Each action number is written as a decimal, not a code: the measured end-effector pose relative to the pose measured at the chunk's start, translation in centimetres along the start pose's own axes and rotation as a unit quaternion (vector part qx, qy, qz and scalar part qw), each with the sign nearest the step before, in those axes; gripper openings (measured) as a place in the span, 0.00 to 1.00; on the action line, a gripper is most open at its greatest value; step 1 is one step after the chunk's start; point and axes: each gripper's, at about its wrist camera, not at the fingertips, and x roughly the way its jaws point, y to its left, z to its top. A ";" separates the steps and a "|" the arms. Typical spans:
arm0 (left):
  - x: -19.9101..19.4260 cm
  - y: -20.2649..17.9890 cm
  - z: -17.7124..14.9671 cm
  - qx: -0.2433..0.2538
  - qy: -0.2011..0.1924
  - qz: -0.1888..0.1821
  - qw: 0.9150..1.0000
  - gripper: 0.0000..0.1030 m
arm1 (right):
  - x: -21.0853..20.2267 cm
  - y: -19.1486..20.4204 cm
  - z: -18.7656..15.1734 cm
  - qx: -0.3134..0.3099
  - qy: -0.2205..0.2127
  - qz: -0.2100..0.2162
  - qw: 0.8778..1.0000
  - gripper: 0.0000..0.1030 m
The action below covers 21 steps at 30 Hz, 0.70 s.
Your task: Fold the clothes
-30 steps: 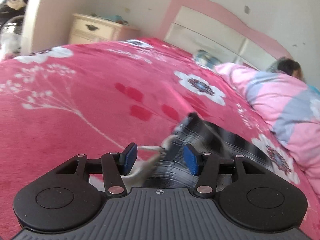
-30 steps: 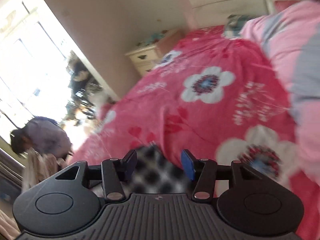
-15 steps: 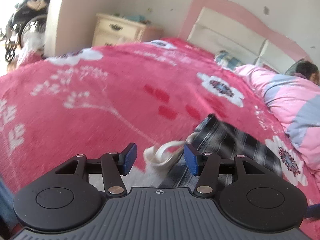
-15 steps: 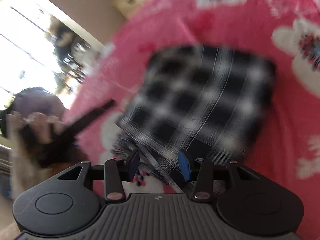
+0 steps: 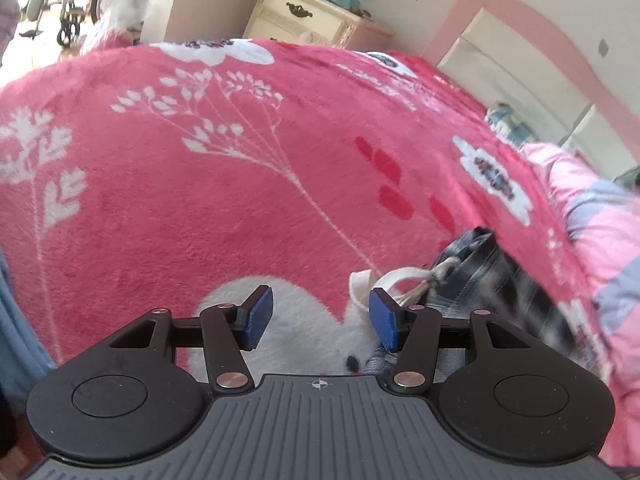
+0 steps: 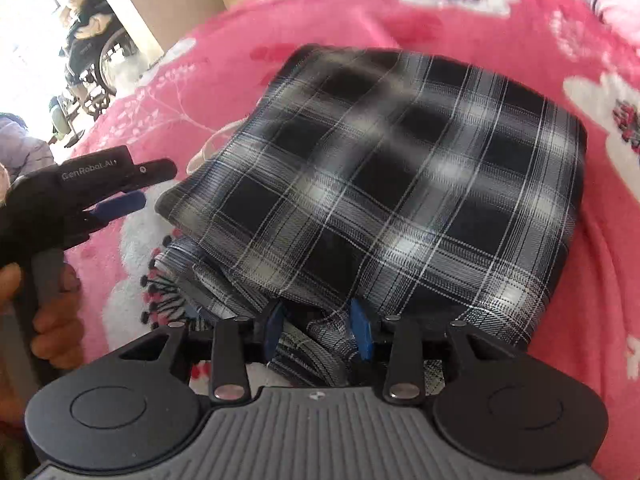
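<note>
A black-and-white plaid garment (image 6: 400,180) lies folded on the pink floral blanket (image 6: 600,280). My right gripper (image 6: 317,330) is open at the garment's near edge, with loose plaid layers lying between and over its blue fingertips. In the left wrist view the plaid garment (image 5: 500,280) sits at the right, blurred, with its white drawstring (image 5: 400,280) trailing just beyond the right pad. My left gripper (image 5: 322,320) is open over a white flower on the blanket (image 5: 200,220), holding nothing. In the right wrist view the left gripper (image 6: 148,186) hovers left of the garment, apart from it.
A hand (image 6: 48,300) holds the left gripper's handle. A pink and grey quilt (image 5: 600,240) lies along the blanket's right side, below a pink headboard (image 5: 520,20). A cream nightstand (image 5: 304,20) stands at the far corner. A wheelchair (image 6: 100,60) is by the bright doorway.
My left gripper drew back to the left, off the garment and drawstring. My right gripper swung down and closed in on the garment's near edge, its fingers now among the loose layers.
</note>
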 end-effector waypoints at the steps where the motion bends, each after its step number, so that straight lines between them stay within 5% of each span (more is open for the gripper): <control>1: -0.1 -0.1 -0.1 0.005 0.001 0.005 1.000 0.52 | -0.3 0.0 -0.2 0.001 -0.004 0.001 1.000 0.41; 4: -1.4 -1.1 -0.2 0.034 -0.002 0.027 0.999 0.52 | -3.8 -0.8 -0.2 0.024 -0.037 0.027 0.999 0.40; 11: -7.9 -6.3 -1.0 0.126 -0.021 0.078 0.989 0.60 | -9.4 -5.1 -0.7 0.093 -0.093 -0.007 0.991 0.42; 16: -10.9 -9.2 -2.2 0.158 -0.012 0.075 0.985 0.75 | -10.3 -6.6 -2.1 0.113 -0.111 -0.012 0.987 0.42; 21: -11.6 -11.1 -3.2 0.179 -0.007 0.097 0.979 0.78 | -10.8 -7.0 -2.8 0.113 -0.114 -0.017 0.987 0.42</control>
